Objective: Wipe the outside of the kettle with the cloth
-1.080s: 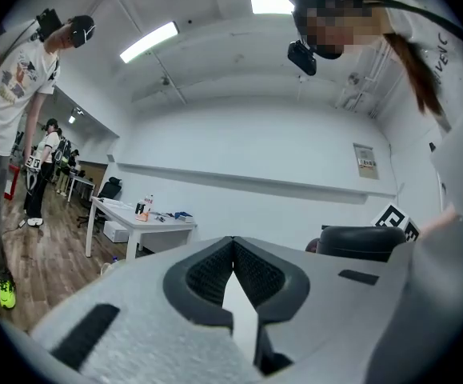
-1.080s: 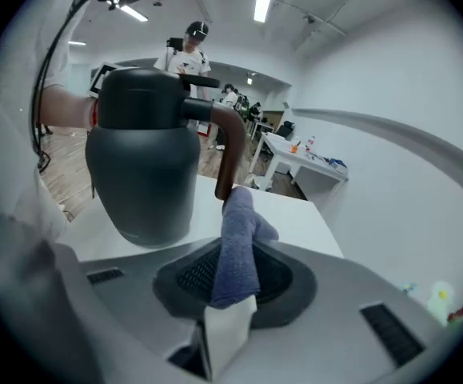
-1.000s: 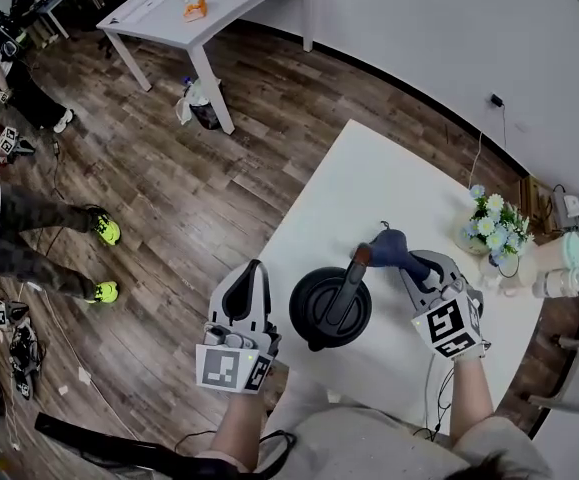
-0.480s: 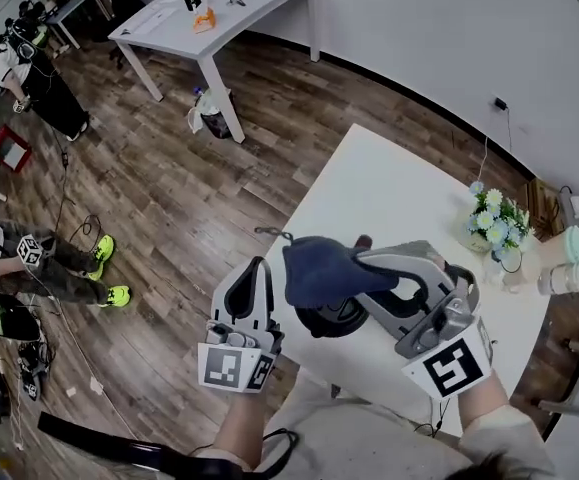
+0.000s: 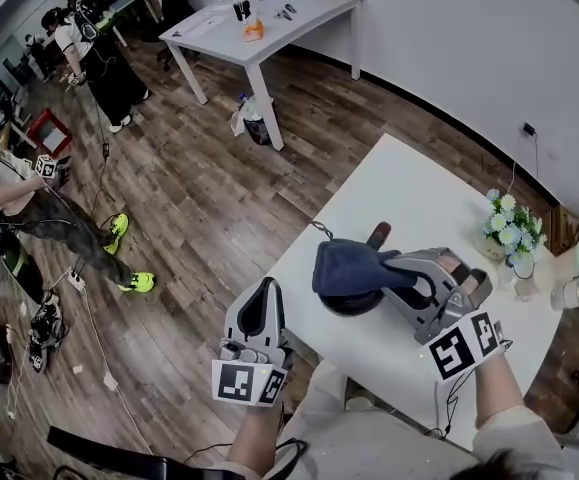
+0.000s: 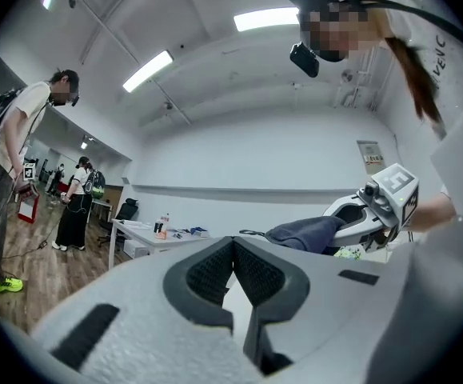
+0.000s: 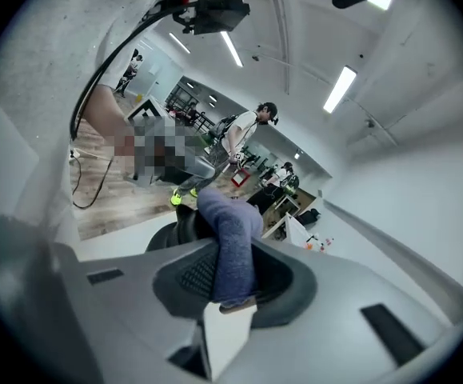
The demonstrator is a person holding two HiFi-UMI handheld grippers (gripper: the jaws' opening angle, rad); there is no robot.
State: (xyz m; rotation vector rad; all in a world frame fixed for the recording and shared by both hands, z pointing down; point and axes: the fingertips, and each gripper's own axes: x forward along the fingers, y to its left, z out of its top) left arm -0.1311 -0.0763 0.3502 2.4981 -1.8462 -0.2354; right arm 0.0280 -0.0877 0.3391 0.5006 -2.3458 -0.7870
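The right gripper [image 5: 397, 266] has its fingers clamped tight on the blue cloth [image 5: 347, 268], which hangs just past the tips over the black kettle [image 5: 354, 300]; the left gripper [image 5: 262, 293] is closed on nothing, beside the table edge; a black square marker [image 5: 461, 346] is the only print; white table [image 5: 419, 188]; plank floor [image 5: 199, 198]; flowers [image 5: 509, 223] beyond the right fingers.

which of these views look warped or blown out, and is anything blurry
head view: fisheye bows the wall and floorboards, light is even, cloth and kettle look sharp; left gripper view: round black border, ceiling strip lights blown out to white; right gripper view: same black border and bright strips, cloth crisp up close, room behind it strongly bent.
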